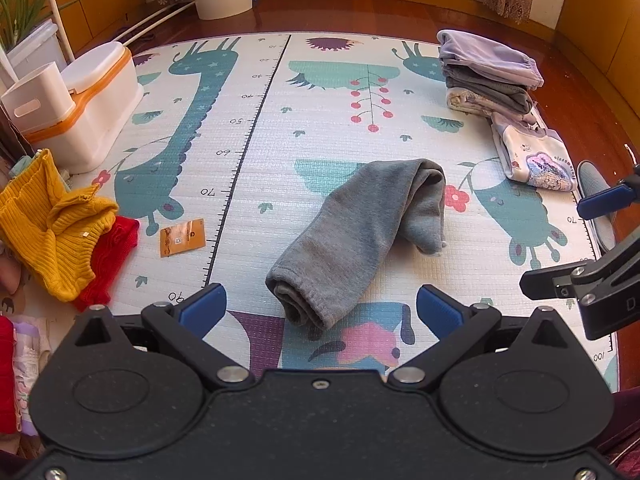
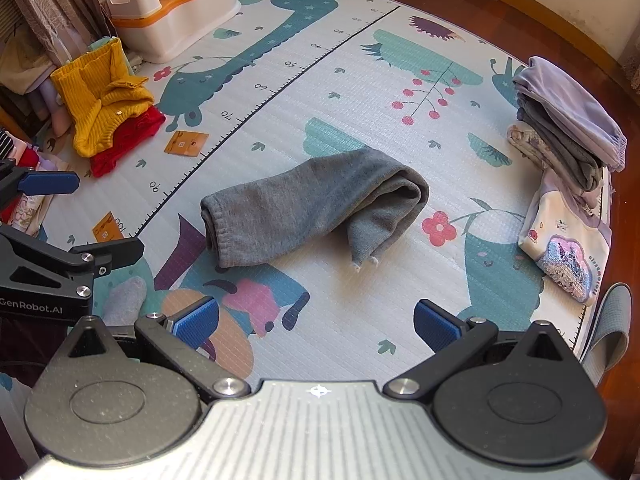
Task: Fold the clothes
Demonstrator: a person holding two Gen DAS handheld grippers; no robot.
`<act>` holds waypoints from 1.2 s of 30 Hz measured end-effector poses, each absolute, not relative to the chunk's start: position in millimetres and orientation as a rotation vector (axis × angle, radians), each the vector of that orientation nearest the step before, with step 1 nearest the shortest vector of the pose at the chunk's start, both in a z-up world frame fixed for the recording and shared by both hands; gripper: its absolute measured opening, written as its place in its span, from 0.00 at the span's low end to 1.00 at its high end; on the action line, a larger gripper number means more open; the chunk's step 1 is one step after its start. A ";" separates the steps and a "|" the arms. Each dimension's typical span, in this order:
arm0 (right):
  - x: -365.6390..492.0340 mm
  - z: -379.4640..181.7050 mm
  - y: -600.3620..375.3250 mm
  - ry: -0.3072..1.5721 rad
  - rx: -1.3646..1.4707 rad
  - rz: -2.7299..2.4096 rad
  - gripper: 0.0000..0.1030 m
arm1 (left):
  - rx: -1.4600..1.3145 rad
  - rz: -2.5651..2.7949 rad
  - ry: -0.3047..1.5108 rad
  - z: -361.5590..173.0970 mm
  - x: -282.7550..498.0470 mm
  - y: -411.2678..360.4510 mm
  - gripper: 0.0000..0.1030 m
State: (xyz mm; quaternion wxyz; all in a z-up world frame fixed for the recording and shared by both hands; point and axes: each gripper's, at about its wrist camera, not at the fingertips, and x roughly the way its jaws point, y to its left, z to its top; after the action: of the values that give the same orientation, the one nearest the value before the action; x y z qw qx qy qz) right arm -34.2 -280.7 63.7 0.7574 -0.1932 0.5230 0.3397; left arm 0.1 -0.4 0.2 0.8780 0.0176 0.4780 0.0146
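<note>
A grey garment (image 1: pixel 360 232) (image 2: pixel 304 212), folded lengthwise and doubled over at its far end, lies in the middle of the play mat (image 1: pixel 320 120) (image 2: pixel 360 80). My left gripper (image 1: pixel 320 310) hovers open just in front of its rolled cuff end, holding nothing. My right gripper (image 2: pixel 316 324) is open too and empty, a short way back from the garment's long side. In the left wrist view the right gripper (image 1: pixel 576 240) shows at the right edge. The right wrist view has the left gripper (image 2: pixel 86 216) at its left edge.
A stack of folded clothes (image 1: pixel 488 76) (image 2: pixel 568 132) and a white printed top (image 1: pixel 536 156) (image 2: pixel 568 248) lie at the mat's right. At the left are a yellow sweater (image 1: pixel 56 216) (image 2: pixel 100 100), a red garment (image 1: pixel 108 264), an orange packet (image 1: pixel 182 237) and a white box (image 1: pixel 92 92). A grey slipper (image 2: pixel 612 320) lies on the wooden floor.
</note>
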 end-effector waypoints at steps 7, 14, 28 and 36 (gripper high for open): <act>-32.6 64.4 -280.4 1.130 -0.425 0.743 1.00 | 0.013 0.026 1.001 0.9 0.4 -6.6 1.00; -31.9 61.5 -278.8 1.140 -0.427 0.747 1.00 | -0.013 0.019 1.026 -2.4 3.8 1.8 1.00; -34.6 62.1 -277.7 1.142 -0.434 0.749 1.00 | -0.023 0.018 1.029 -4.7 1.0 6.1 1.00; -34.5 61.8 -276.4 1.146 -0.439 0.751 1.00 | -0.025 0.021 1.030 -5.2 1.2 6.6 1.00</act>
State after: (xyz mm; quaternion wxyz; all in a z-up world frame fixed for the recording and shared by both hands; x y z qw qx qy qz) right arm -34.5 -276.4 61.8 0.7522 -0.2012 0.5248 0.3438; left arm 1.2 6.6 -5.2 0.8703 -0.0119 0.4923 0.0102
